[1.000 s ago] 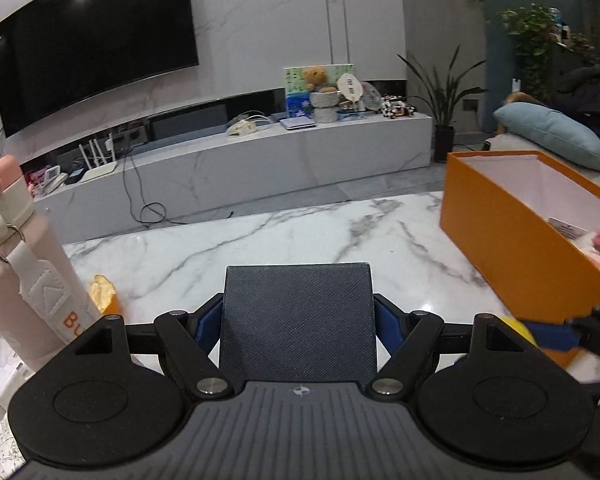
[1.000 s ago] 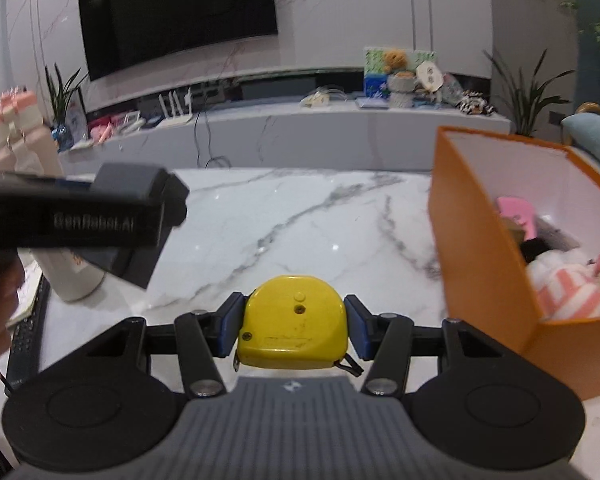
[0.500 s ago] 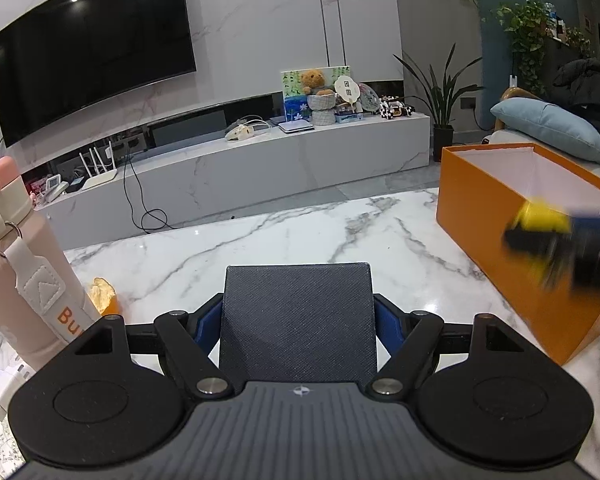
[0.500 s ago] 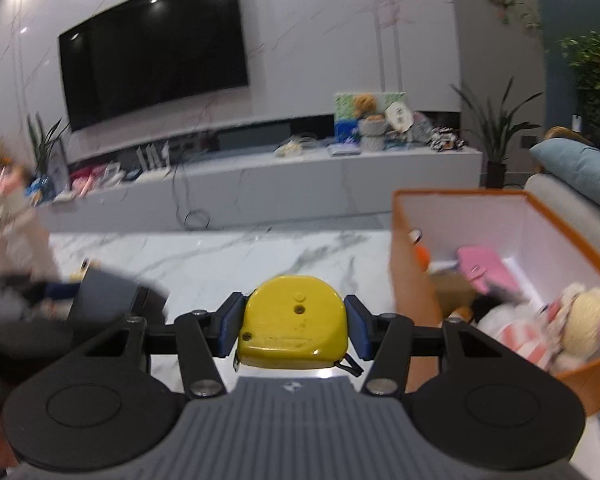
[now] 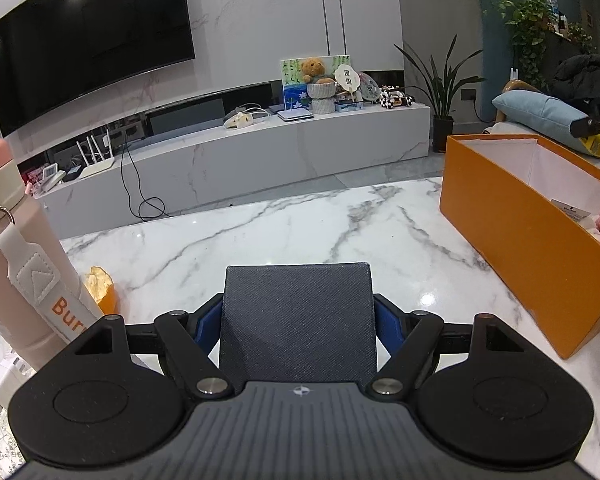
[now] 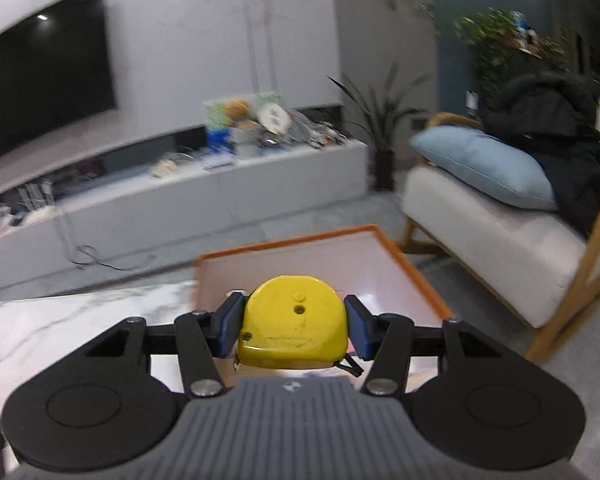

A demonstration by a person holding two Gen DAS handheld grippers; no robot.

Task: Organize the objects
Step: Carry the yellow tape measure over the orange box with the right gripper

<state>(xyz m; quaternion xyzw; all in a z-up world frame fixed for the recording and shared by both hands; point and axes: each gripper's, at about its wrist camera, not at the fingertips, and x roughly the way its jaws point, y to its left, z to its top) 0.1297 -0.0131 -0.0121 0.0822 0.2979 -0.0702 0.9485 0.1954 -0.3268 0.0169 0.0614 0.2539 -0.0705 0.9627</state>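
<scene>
Left gripper (image 5: 299, 320) is clamped on a dark box (image 5: 298, 316), held low over the marble bench (image 5: 300, 224), with a pink bottle (image 5: 16, 272) off to its left. Right gripper (image 6: 293, 322) has its blue pads (image 6: 227, 324) squeezed on a yellow tape measure (image 6: 292, 318), up over the open orange box (image 6: 388, 256). That view's pretty blurry.
</scene>
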